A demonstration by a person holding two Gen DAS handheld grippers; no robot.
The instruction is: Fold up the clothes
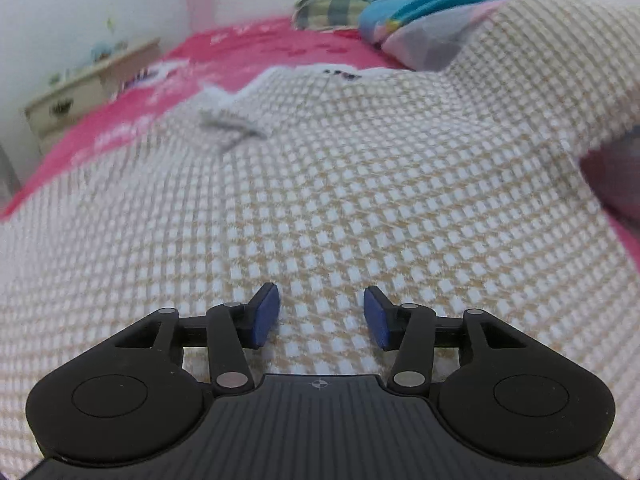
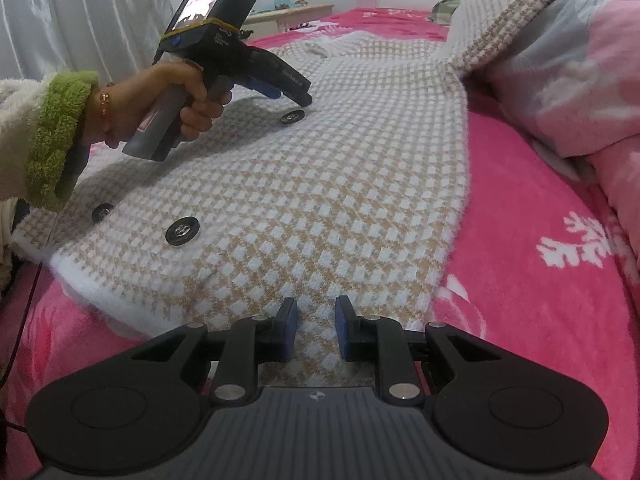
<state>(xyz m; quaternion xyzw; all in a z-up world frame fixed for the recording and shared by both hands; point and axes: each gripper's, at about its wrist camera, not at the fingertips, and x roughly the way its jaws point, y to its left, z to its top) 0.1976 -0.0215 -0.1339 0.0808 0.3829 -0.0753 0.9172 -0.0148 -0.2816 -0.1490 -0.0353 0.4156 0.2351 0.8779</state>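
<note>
Houndstooth cardigan (image 2: pixel 340 168) lies spread flat on the pink bed (image 2: pixel 540 280), hem at the near edge; left gripper (image 1: pixel 320 312) hovers above its middle, fingers apart; right gripper (image 2: pixel 316 322) over the hem, fingers narrowly apart, gripping nothing

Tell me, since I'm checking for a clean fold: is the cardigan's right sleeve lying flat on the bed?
No: the sleeve is draped up over the rumpled quilt, off the pink bed sheet.

Both wrist views close above cardigan (image 1: pixel 360 184)
</note>
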